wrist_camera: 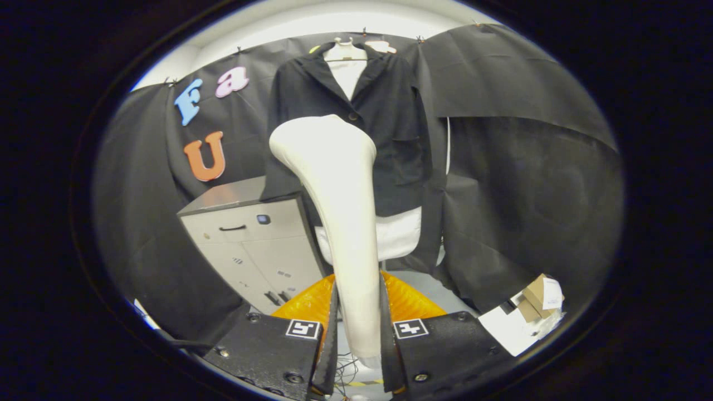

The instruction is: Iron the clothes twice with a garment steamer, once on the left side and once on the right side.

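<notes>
Your gripper (359, 340) is clamped on the handle of the garment steamer (334, 195), both fingers pressing its sides, and the steamer rises up from between them with its broad head tilted toward the left front of the jacket (356, 122). Taking the jacket as your landmark: one dark jacket hangs on one pale hanger (345, 51) over a white garment whose hem shows below it. The steamer head sits in front of its left panel near the button; whether it touches the cloth you cannot tell. Left of the jacket and lower stands one grey cabinet (250, 245), its top edge running just under the jacket's left hem, so room on that side is tight. Right of the jacket the sleeve edge hangs free against the black cloth wall (529, 167), with more open room there. Below the jacket, just beyond your fingers, lies one orange quilted thing (412, 301). Low and to the right sits one small cardboard box (537, 298) on white paper; its label is too small to read
</notes>
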